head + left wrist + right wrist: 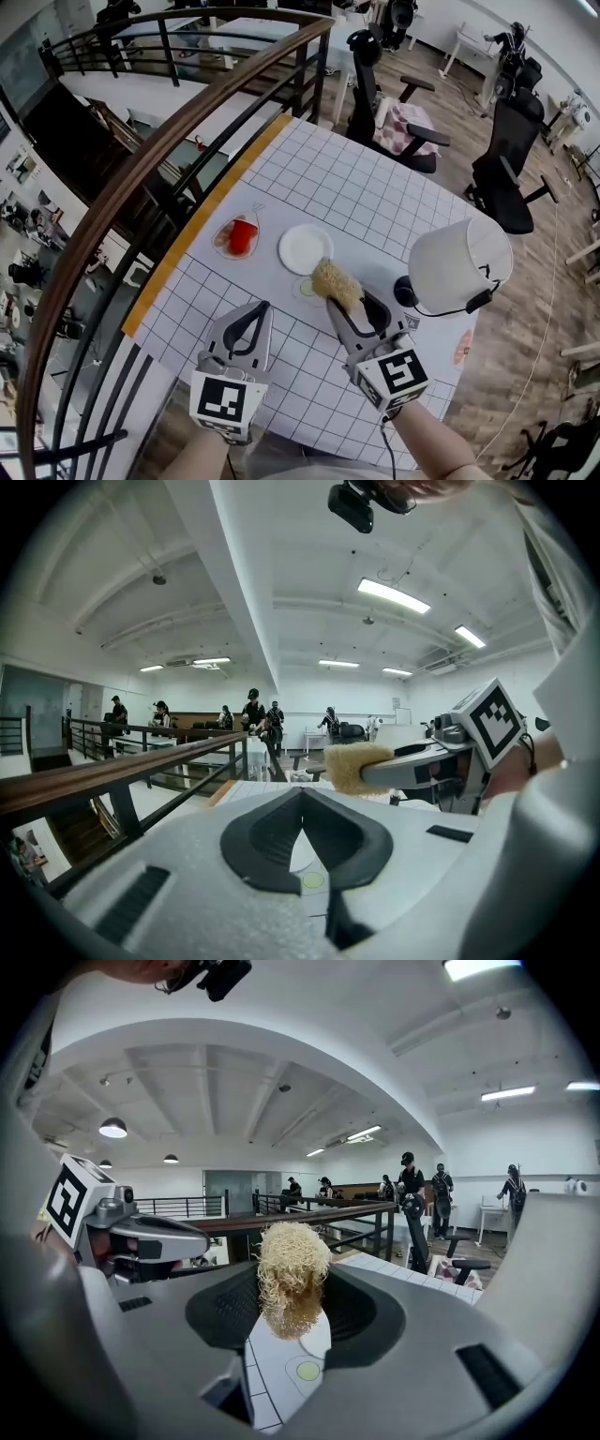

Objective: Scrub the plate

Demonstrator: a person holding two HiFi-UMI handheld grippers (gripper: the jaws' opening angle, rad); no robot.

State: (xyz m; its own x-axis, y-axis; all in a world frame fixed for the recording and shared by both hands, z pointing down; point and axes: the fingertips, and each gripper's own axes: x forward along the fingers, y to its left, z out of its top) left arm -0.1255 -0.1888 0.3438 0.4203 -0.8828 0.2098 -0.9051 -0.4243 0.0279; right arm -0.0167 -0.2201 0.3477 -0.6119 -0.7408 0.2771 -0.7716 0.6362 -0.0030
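Right tool (349, 302) clamped on scrubber (336, 281), left tool (261, 309) closed, empty, plate (316, 1334) partly hidden behind scrubber in right gripper view

The left claw (262, 309) and right claw (343, 298) are pale grey, black-lined, each with a black-and-white marker cube (225, 401).

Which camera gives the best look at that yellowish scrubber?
The right gripper view: the scrubber sits centred and close, clamped between the jaws. The head view shows it smaller, from above; the left gripper view, side-on.
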